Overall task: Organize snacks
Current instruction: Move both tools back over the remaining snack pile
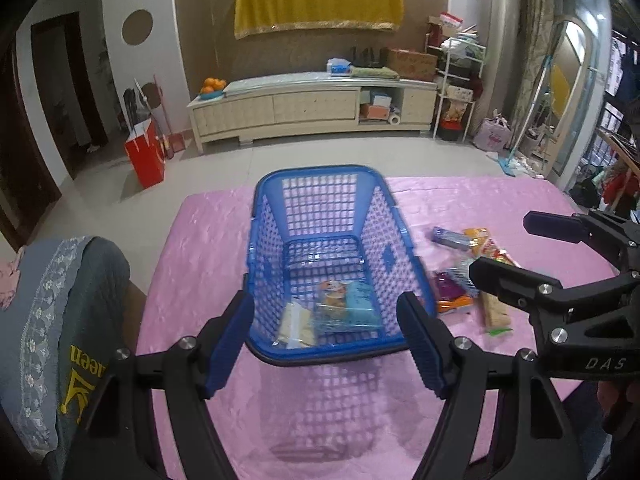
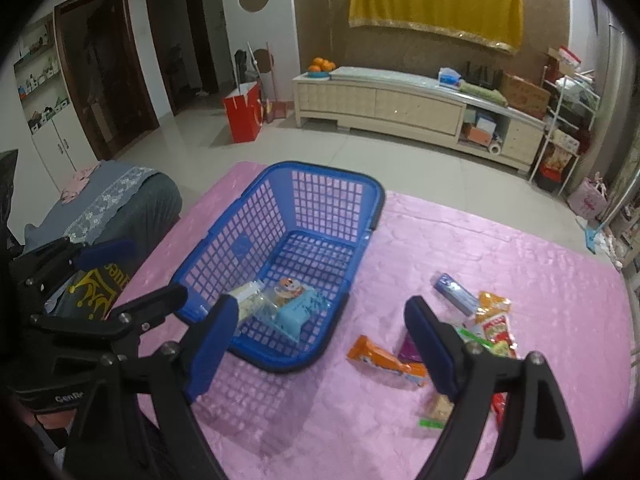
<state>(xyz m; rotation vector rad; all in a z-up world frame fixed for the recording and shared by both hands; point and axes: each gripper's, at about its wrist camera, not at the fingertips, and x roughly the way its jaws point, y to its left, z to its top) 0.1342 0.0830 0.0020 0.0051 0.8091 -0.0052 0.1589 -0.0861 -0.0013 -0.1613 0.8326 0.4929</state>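
Hovering above the near end of the blue basket, the left gripper has its blue pads spread with nothing between them. The right gripper is likewise spread and empty, poised between the basket's near corner and the loose snacks.

Two packets already lie inside the basket: a pale cracker pack and a light blue packet, touching each other on the mesh floor near the front wall. The remaining snacks sit in a loose pile on the pink tablecloth to the right of the basket: an orange wrapper, a purple packet partly hidden behind the right pad, a blue stick pack and a red-and-yellow pouch.

The main risk is in the pile itself. The packets overlap, so closing on one could pinch a neighbour's edge and drag it off the table's right side, which looks close, though the fisheye bend makes that hard to judge. Glossy film can also slip from the pads mid-carry. With both grippers near each other over the front rim, a careless reach could knock the light basket askew.
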